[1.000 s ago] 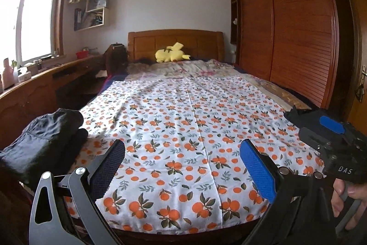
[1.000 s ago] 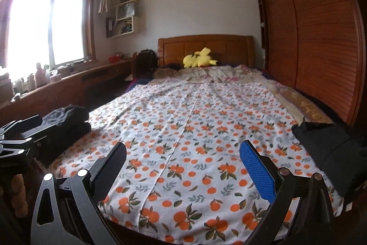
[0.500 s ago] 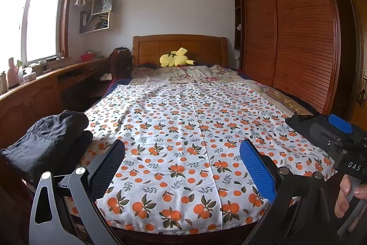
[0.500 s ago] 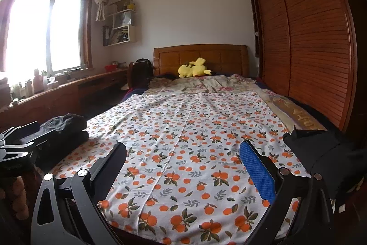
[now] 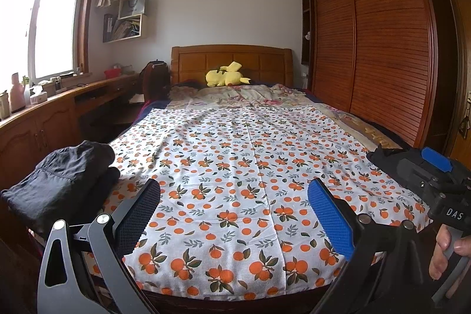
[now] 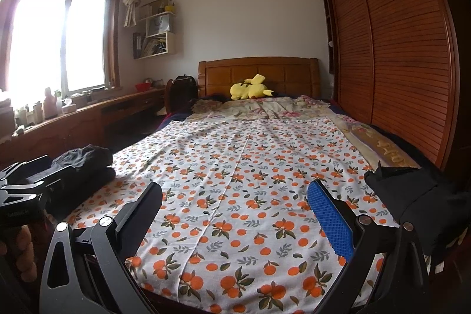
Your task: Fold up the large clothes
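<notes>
A folded stack of dark clothes (image 5: 61, 181) lies at the bed's near left corner; it also shows in the right wrist view (image 6: 85, 167). Another dark garment (image 6: 412, 196) lies at the near right corner. My left gripper (image 5: 234, 214) is open and empty, held above the foot of the bed. My right gripper (image 6: 235, 214) is open and empty too, at the same height. The right gripper's body (image 5: 426, 175) shows at the right of the left wrist view, hiding most of the right garment there.
The bed is covered by a white sheet with orange fruit print (image 5: 250, 167). A yellow plush toy (image 5: 226, 75) lies by the wooden headboard (image 5: 232, 61). A wooden wardrobe (image 5: 368, 49) runs along the right, a desk (image 5: 59, 108) along the left.
Both cameras have tilted up and pulled back a little, so more of the ceiling and room shows. Both grippers stay open and empty.
</notes>
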### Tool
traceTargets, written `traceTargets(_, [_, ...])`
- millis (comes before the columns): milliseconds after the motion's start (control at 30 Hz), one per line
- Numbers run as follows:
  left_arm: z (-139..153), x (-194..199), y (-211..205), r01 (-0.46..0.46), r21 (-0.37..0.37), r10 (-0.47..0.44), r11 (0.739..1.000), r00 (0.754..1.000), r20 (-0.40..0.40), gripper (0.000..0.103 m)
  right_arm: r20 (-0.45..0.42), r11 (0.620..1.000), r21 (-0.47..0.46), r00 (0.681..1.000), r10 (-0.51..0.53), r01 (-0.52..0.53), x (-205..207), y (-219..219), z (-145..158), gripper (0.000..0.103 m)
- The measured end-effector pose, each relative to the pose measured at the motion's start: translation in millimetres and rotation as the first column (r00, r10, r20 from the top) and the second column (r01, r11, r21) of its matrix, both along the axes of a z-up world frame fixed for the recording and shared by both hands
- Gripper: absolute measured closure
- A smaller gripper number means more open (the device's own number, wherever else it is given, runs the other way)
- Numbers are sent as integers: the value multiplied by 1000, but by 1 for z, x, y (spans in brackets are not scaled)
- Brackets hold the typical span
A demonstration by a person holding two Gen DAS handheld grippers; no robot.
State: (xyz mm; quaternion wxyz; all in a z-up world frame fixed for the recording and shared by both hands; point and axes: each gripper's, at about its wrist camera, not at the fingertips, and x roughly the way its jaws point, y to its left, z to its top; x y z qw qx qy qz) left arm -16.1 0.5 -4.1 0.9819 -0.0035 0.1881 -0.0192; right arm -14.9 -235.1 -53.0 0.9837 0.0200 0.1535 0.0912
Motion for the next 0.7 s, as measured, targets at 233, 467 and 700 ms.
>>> traceTargets(233, [-1,-1,0,-1,0,1,1000,1000,-3,3,-2,1000,-1,1000,-1,1,0,0,0,8])
traceTargets(467, [-3,-1,1,2,1,-2,1000,1000,-6,3,-3,1000,-2,1000,-2,2,0,0,0,8])
traceTargets(700, [-6,1,1,3,0,-3,1000,1000,-10,2,-10,1000,-2,1000,-3,3,0,0,-2,8])
